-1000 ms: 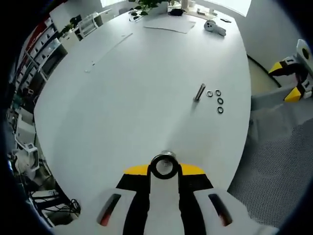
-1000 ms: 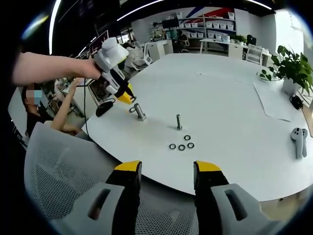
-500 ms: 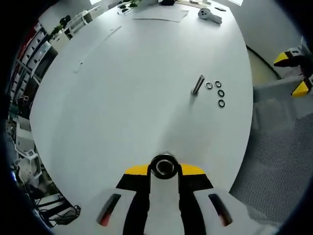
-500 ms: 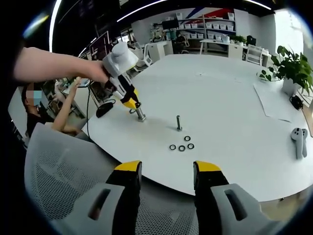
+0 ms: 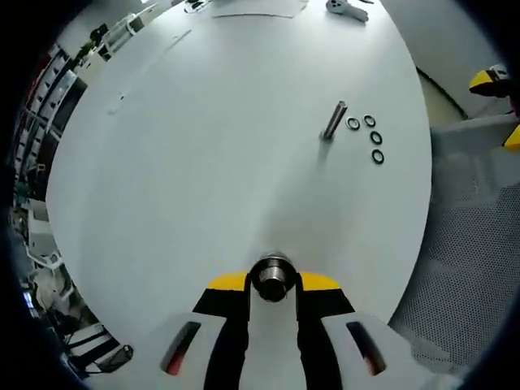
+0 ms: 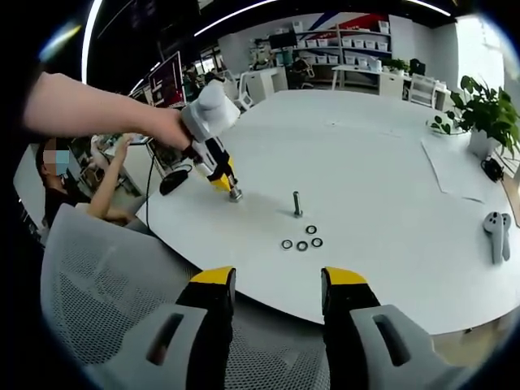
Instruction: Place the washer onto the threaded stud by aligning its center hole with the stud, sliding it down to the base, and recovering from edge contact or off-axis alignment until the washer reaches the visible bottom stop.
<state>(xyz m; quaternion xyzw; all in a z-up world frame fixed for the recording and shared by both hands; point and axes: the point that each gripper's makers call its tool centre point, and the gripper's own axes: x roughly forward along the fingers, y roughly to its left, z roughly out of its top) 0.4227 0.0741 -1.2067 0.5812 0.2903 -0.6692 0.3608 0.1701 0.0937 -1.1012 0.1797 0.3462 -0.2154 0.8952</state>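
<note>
While I look down along my left claw (image 5: pixel 273 286), its yellow-tipped jaws are clamped on a dark washer (image 5: pixel 272 276) that sits around the top of a threaded stud (image 5: pixel 273 271). From this angle I cannot tell how far down the stud the washer has gone. The stud stands near the edge of the white counter (image 5: pixel 203 162). Farther across the counter a second stud (image 5: pixel 333 121) stands upright, with four loose washers (image 5: pixel 368 136) lying flat just beside it. At the far edge lies a white handheld controller (image 5: pixel 345 7) next to a sheet of paper (image 5: pixel 258 8).

From my right claw (image 6: pixel 276 294), the jaws stand apart with nothing between them, hovering above a grey mesh chair (image 6: pixel 106 276) off the counter's edge. Beyond the chair, on the counter (image 6: pixel 366 146), I see the four washers (image 6: pixel 301 240) in a small cluster and the second stud (image 6: pixel 297 202) just behind them. To the left of that, the left claw (image 6: pixel 225 184) points down at the first stud (image 6: pixel 235 193), held by a hand (image 6: pixel 172 130) on an outstretched arm. On the right side of the counter rest the controller (image 6: pixel 495 232) and a potted plant (image 6: pixel 486 110). Shelving with bins (image 6: pixel 345 45) lines the far wall.
</note>
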